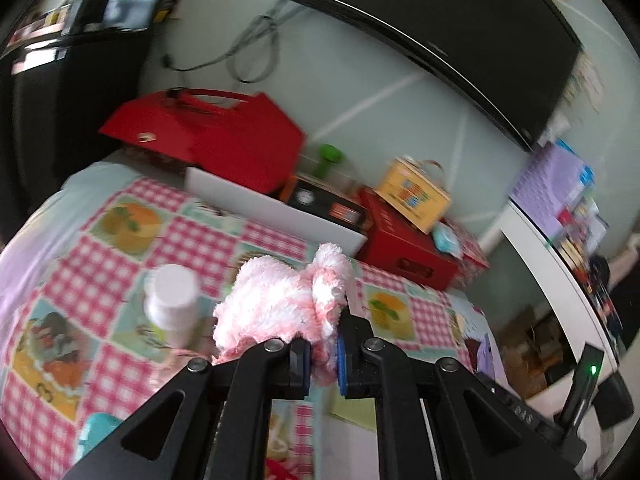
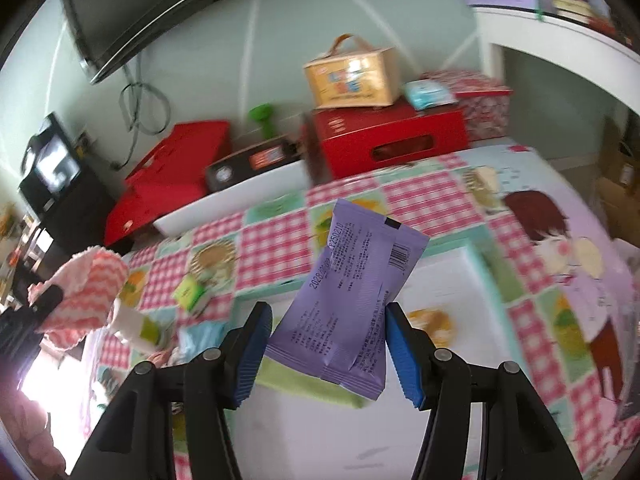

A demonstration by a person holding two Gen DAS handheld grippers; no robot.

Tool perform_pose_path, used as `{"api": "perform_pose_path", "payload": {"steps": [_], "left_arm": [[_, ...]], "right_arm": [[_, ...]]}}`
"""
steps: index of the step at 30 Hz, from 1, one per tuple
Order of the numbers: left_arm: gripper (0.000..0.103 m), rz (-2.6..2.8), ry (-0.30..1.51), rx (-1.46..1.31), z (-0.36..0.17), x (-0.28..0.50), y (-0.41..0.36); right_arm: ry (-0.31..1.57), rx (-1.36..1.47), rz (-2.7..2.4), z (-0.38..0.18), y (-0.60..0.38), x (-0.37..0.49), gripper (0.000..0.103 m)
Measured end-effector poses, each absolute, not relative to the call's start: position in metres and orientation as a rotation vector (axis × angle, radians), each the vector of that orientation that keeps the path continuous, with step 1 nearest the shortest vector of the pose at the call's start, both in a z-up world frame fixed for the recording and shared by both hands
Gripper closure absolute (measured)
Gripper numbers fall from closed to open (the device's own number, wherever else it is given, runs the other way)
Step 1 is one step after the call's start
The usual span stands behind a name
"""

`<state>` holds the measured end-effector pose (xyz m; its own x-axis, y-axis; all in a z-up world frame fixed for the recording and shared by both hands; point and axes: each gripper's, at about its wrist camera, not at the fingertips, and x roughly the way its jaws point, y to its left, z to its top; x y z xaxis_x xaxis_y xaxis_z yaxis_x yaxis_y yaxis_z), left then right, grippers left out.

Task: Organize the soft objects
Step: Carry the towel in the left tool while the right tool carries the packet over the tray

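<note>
My left gripper [image 1: 323, 354] is shut on a fluffy pink and white cloth [image 1: 280, 300], which bunches up in front of its blue pads above the checked tablecloth [image 1: 192, 240]. The same cloth [image 2: 86, 292] shows at the left edge of the right wrist view, with the left gripper's black fingers under it. My right gripper [image 2: 326, 340] is shut on a soft purple packet [image 2: 352, 300] with a barcode; the packet stands tilted between the two blue pads [image 2: 250, 356], lifted above a white tray [image 2: 460, 280] and a green cloth [image 2: 304, 384].
A long white tray [image 1: 276, 208] lies at the back with red boxes [image 1: 224, 136], a black box [image 1: 320, 200], a yellow carton [image 1: 416, 196] and a green object [image 1: 328, 158]. A white bottle [image 1: 172, 300] stands near the cloth. A green-labelled bottle [image 2: 136, 326] and small green box [image 2: 190, 292] lie left.
</note>
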<state>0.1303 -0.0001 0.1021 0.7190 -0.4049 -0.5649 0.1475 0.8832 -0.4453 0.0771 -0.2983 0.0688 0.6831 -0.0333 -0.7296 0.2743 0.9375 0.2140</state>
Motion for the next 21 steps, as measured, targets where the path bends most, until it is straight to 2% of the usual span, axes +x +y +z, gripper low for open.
{"api": "perform_pose_path", "payload": {"steps": [10,21], "left_arm": [[0.093,-0.531,0.766,-0.27,0.093,0.123,-0.091],[0.093,-0.629,0.864,-0.248,0.059,0.128,-0.134]], "right_arm": [[0.792,0.34,-0.341,0.071,-0.36,0.052,0.042],[0.837,0.345,-0.379,0.055,-0.376,0.053,0.042]]}}
